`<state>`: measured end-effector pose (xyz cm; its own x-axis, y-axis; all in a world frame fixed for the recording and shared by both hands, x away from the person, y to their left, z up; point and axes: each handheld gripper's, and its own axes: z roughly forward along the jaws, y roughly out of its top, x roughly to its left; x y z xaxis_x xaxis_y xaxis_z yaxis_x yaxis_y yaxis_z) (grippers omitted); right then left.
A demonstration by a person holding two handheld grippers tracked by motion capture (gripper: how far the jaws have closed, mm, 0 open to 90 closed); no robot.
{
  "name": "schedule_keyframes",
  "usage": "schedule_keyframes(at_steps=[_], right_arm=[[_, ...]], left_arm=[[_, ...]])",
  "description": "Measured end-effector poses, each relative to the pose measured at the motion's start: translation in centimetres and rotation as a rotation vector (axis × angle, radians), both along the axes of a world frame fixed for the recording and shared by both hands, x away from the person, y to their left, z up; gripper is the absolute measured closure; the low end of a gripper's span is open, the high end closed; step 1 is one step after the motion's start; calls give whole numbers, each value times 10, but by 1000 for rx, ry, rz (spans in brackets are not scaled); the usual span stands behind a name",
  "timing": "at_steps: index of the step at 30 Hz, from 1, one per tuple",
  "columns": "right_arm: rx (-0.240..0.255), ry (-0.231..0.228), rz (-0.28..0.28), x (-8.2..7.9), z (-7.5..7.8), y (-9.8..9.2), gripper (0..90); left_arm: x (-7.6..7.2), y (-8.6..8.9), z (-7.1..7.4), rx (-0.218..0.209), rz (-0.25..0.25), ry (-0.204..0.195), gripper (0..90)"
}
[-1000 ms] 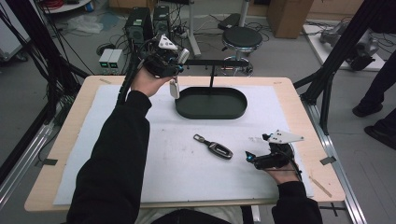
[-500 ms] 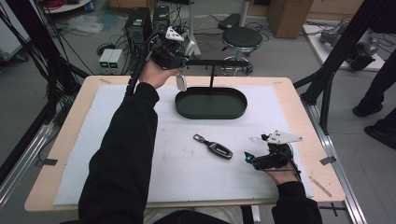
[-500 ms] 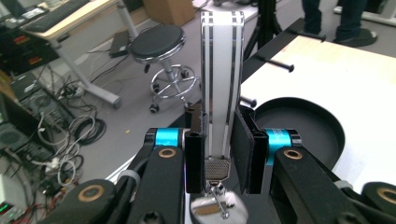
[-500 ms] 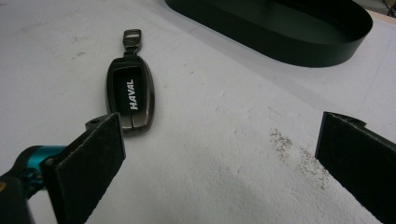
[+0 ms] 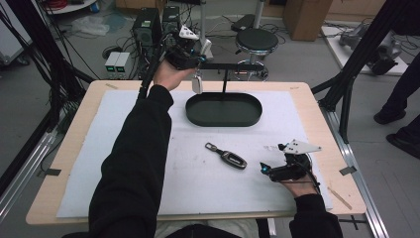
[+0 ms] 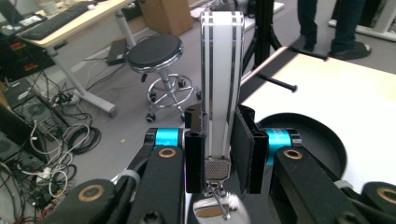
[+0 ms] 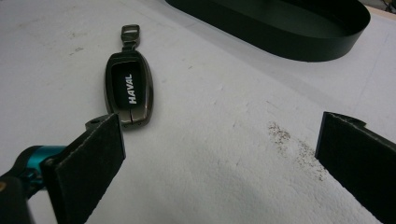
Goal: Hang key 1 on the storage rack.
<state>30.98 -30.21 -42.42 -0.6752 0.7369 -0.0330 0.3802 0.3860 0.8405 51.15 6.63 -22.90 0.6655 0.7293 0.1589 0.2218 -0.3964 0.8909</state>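
1. White-and-black striped key fob (image 6: 222,70), upright, pinched low between the pads of the left gripper (image 5: 190,54); metal clip and ring (image 6: 217,196) dangle beneath. In the high view it hangs at the left end of the black hanger bar (image 5: 233,65) above the black oval tray (image 5: 223,110). Risk: the grip sits near the fob's lower end, so it may pivot or slip if it knocks the bar

2. Hanger bar and post (image 5: 225,82): thin and dark. Risk: the ring is hidden below the jaws, so threading it onto the bar end is partly blind; a miss likely drops the fob into the tray or off the table's far edge

3. Dark car key, marked HAVAL (image 7: 129,91), lying flat on the white mat (image 5: 148,168), near the right gripper (image 5: 270,171), whose jaws stand spread and empty. Risk: a low approach may push the key across the mat instead of clasping it

4. Left forearm (image 5: 138,148) crosses the mat. Risk: the sleeve could sweep the key on withdrawal
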Motion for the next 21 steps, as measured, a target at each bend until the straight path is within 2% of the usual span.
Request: schedule_keyframes(at_steps=[2, 5, 7, 11, 17, 21], right_arm=[[-2, 4, 0, 0, 0, 0, 8], [-3, 4, 2, 1, -1, 1, 8], [-5, 9, 5, 1, -1, 2, 8], [-12, 7, 3, 1, -2, 2, 8], [-11, 7, 5, 1, -2, 1, 8], [-13, 5, 4, 1, -2, 1, 8]], left_arm=[[3, 3, 0, -22, 9, -1, 755], [6, 5, -1, -29, 16, -1, 755], [8, 4, -2, -62, 13, 7, 755], [10, 2, -3, -58, 19, 3, 755], [17, 2, 0, -48, 64, -15, 755], [22, 6, -1, -66, 83, -22, 754]])
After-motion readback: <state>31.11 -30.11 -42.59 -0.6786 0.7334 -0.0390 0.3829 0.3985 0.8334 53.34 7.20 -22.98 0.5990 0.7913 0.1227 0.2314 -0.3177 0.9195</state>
